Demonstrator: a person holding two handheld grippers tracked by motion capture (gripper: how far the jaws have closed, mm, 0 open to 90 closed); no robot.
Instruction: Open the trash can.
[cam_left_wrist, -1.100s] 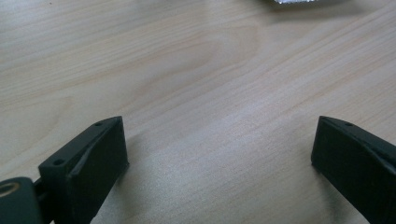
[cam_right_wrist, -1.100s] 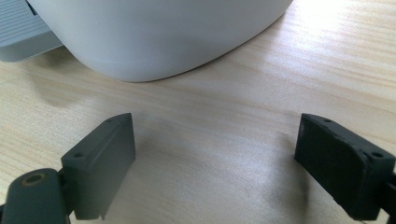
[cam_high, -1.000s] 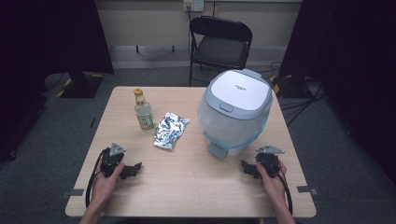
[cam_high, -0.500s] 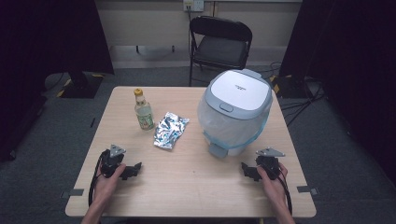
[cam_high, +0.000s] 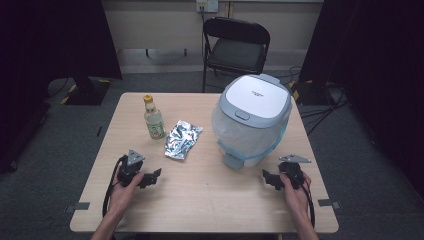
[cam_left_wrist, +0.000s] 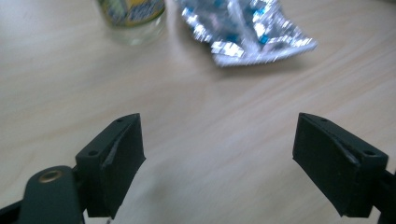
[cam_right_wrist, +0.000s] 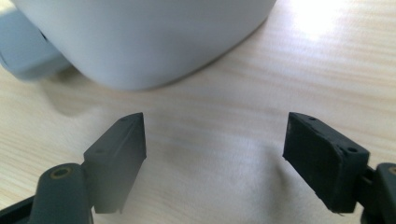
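While both hands rest near the front edge of the bench (cam_high: 210, 210), the left gripper (cam_high: 150, 178) points toward the foil packet (cam_high: 183, 139) and the bottle (cam_high: 154, 120), its jaws wide apart with bare wood between them. Farther right, the right gripper (cam_high: 269, 180) faces the base of the white bin (cam_high: 252, 122), near it but not touching; its jaws, having just closed slightly, stand apart with nothing between them. Behind the bench stands a folding chair (cam_high: 236, 45).
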